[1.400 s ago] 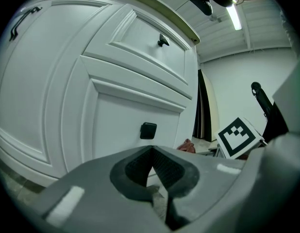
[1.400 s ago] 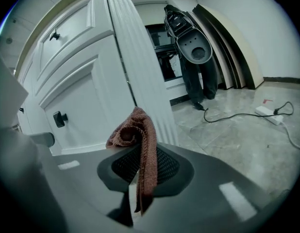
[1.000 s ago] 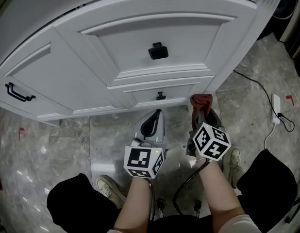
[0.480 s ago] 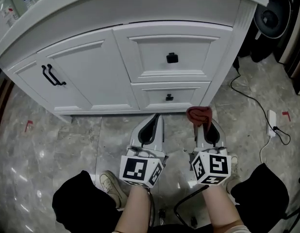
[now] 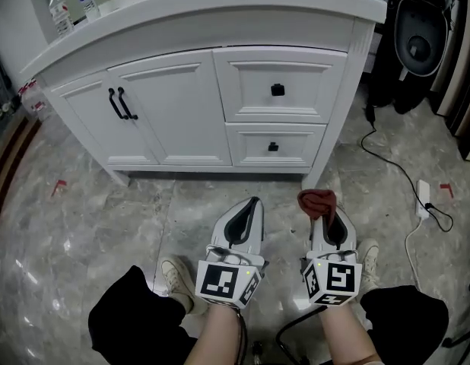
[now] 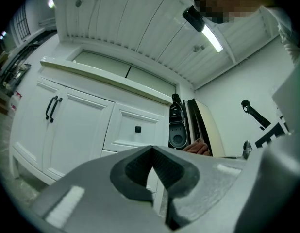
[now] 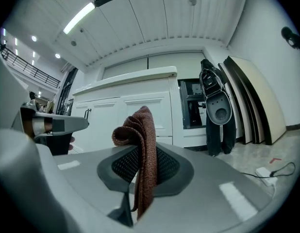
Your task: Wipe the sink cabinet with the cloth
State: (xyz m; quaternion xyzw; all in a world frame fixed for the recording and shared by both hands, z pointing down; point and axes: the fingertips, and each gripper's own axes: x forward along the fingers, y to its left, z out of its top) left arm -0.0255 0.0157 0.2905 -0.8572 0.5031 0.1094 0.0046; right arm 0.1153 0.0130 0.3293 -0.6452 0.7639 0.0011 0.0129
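The white sink cabinet (image 5: 220, 105) stands ahead, with two doors at the left and two drawers at the right. My right gripper (image 5: 320, 213) is shut on a reddish-brown cloth (image 5: 316, 201), which sticks up between its jaws (image 7: 140, 144) in the right gripper view. It hovers over the floor, a short way in front of the cabinet's right corner. My left gripper (image 5: 249, 207) hangs beside it, shut and empty. In the left gripper view the cabinet (image 6: 91, 125) shows beyond the closed jaws.
Two water bottles (image 5: 74, 4) stand on the countertop at the left. A black cable and a white power strip (image 5: 424, 196) lie on the marble floor at the right. A dark fan-like appliance (image 5: 417, 44) stands right of the cabinet. My shoes (image 5: 176, 276) are below the grippers.
The view has pulled back and up from the cabinet: the whole front and countertop now show. Both grippers have come away from the lower drawer, the cloth still held.
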